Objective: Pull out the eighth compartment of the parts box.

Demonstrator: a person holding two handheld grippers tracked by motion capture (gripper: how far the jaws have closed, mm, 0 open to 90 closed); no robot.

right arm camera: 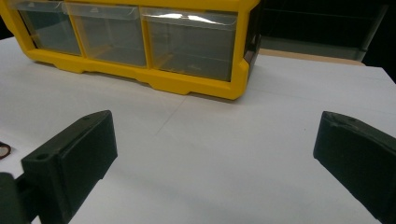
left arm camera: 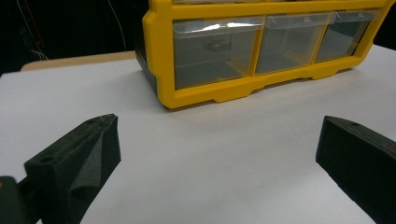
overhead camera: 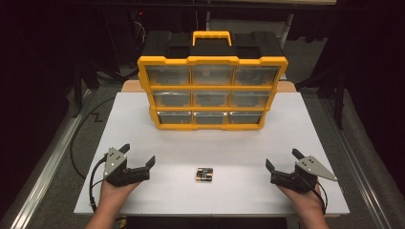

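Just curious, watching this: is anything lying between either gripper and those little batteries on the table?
Nothing visible. The batteries lie on bare white table, between the left gripper and the right gripper. Both grippers have open jaws holding nothing, with plain tabletop between each and the batteries. The yellow drawer cabinet stands farther back, out of the way.

batteries (overhead camera: 204, 174) | small dark pack, orange ends | flat on table | near edge, between my grippers

Bright overhead light floods the white bench (overhead camera: 296, 138) — surroundings sink into black. Glare streaks the clear drawers (left arm camera: 219, 27) in both gripper views — near fingers (right arm camera: 70, 158) soft, slightly blurred.
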